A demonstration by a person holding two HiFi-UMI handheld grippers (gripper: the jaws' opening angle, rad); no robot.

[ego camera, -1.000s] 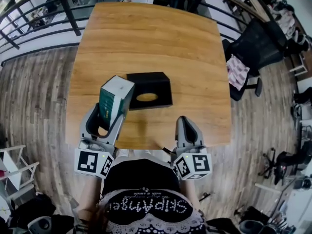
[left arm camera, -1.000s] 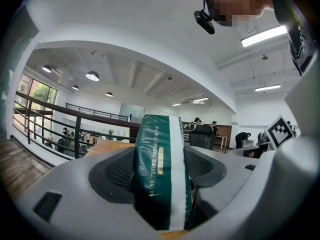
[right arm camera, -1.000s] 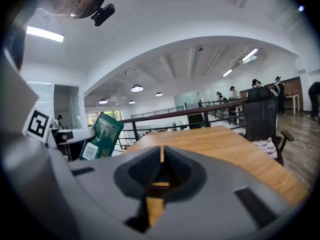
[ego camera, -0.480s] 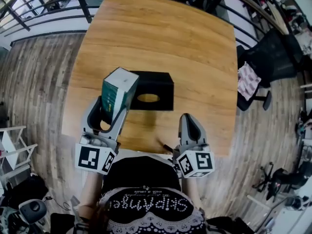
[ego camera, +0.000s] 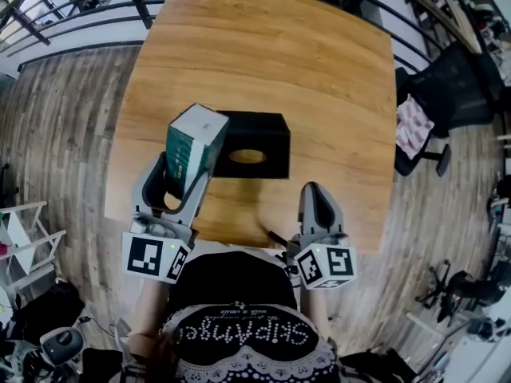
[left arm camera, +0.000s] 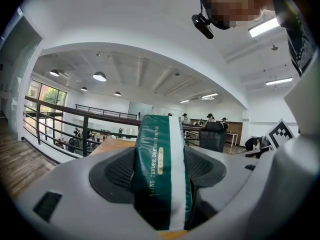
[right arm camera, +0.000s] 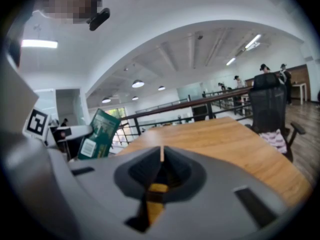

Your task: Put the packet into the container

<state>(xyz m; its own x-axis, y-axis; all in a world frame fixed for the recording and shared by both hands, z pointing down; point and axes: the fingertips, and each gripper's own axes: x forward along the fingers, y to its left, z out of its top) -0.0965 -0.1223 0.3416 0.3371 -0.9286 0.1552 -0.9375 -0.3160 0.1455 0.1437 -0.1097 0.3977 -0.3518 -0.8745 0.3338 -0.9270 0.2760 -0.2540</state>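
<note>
Left tool (ego camera: 182, 171) clamps glossy green packet (ego camera: 196, 132) near black boxy container (ego camera: 268, 129).

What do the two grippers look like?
Both the left gripper and right gripper are light grey shells with dark ribbed jaw linings, each carrying a white cube of black square markers. The person wears a black top with white lace trim.

Bright, even indoor light: ceiling lamps (left arm camera: 99, 76) & strip lights (left arm camera: 263, 27) overhead, soft shadow on the table (ego camera: 319, 94). Heavy fisheye bend at edges, dark corners — right gripper (right arm camera: 161, 153) blurred up close.
</note>
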